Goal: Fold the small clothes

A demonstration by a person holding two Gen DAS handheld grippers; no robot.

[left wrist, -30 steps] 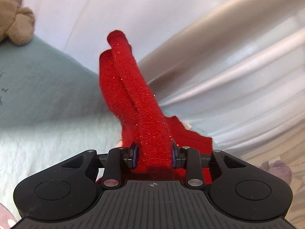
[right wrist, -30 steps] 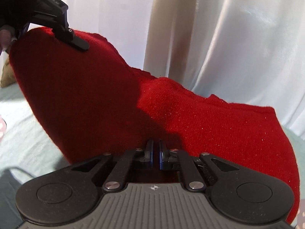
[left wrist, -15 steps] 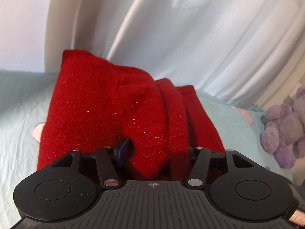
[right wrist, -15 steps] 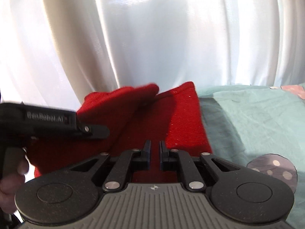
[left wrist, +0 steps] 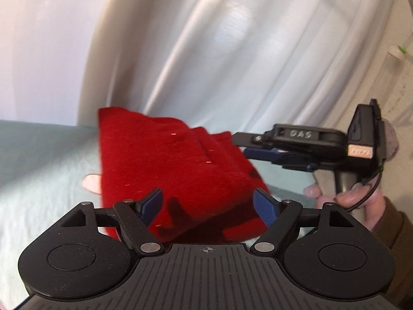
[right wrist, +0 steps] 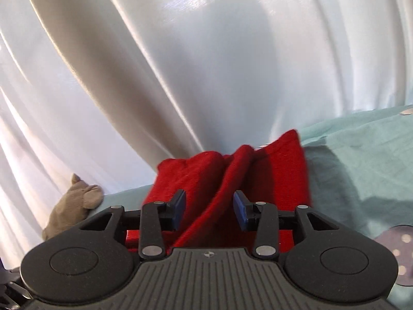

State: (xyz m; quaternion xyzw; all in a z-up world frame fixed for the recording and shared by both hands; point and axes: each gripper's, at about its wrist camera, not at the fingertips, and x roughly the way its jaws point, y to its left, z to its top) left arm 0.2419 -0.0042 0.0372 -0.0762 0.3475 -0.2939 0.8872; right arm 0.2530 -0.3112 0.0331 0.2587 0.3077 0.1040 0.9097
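A red knit garment (left wrist: 175, 165) lies folded in a loose heap on the pale teal bedsheet (left wrist: 38, 160). My left gripper (left wrist: 210, 205) is open, its blue pads on either side of the garment's near edge without gripping it. My right gripper (right wrist: 209, 208) is open too, with a raised red fold (right wrist: 227, 180) running between its pads. The right gripper also shows in the left wrist view (left wrist: 247, 146) at the garment's right side, held by a hand.
White curtains (right wrist: 206, 64) hang close behind the bed. A beige plush toy (right wrist: 72, 204) lies at the left by the curtain. A purple plush (left wrist: 391, 139) is partly hidden behind the right gripper. A dotted patch (right wrist: 397, 253) marks the sheet at right.
Both grippers have opened and let go of the red garment, which has dropped from being held up to lying folded on the bed. The right gripper now shows beside it.
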